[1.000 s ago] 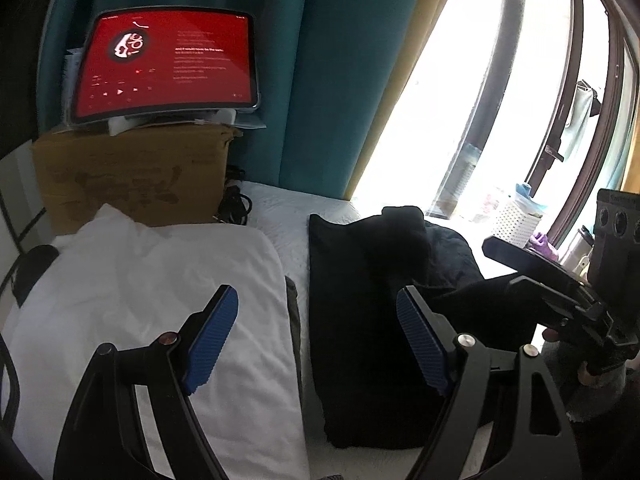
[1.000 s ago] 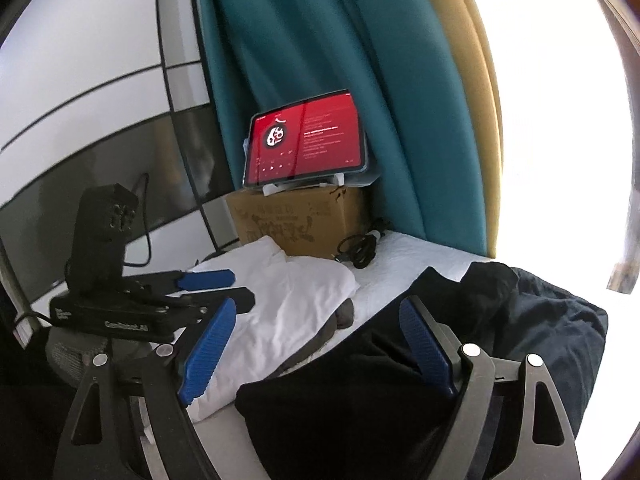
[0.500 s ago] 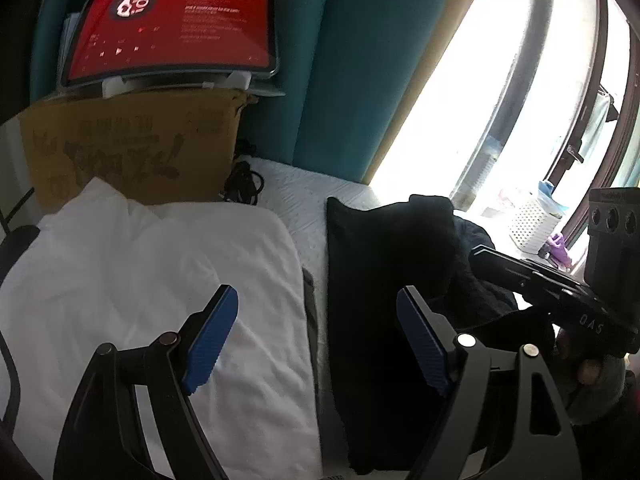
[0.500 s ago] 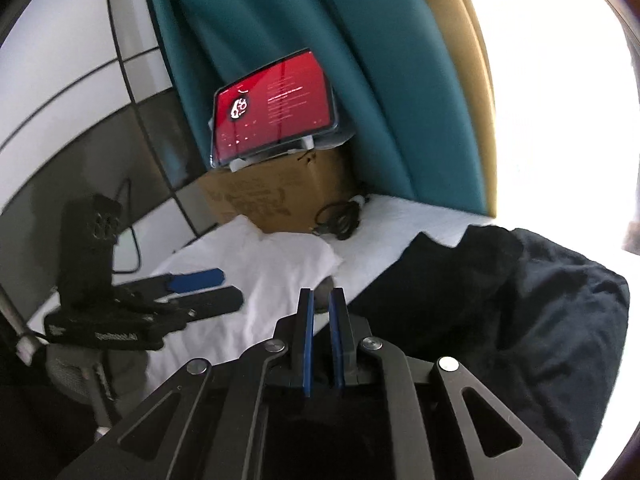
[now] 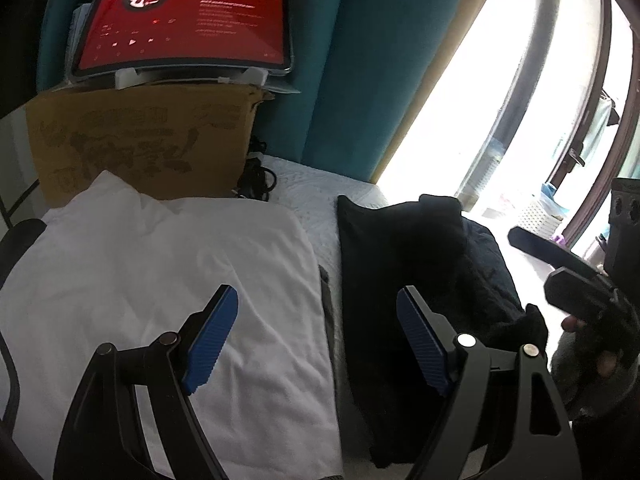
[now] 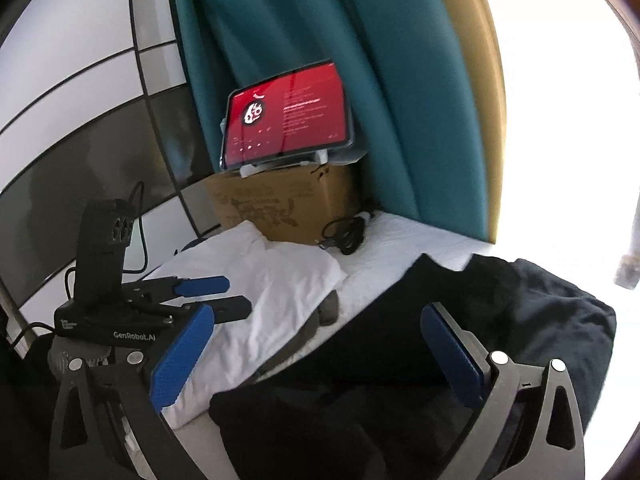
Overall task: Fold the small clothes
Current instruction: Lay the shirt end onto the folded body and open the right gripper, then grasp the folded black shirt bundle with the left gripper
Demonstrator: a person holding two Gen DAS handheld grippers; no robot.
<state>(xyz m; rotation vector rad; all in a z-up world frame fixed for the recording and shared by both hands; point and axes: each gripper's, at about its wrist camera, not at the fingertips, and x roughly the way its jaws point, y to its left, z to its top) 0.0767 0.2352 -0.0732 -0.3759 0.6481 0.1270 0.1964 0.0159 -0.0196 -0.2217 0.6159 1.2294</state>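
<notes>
Right wrist view: my right gripper (image 6: pixel 316 360) jaws opening, empty, over dark garment (image 6: pixel 400 360); left gripper (image 5: pixel 316 340) apart, empty. I'd pinch one edge only.

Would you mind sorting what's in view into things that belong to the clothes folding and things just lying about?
Belongs to the folding:
- white garment
- black garment
- left gripper, open
- right gripper, jaws opening, nothing between them

Just lying about:
- tablet
- cardboard box
- coiled black cable
- teal curtain
</notes>
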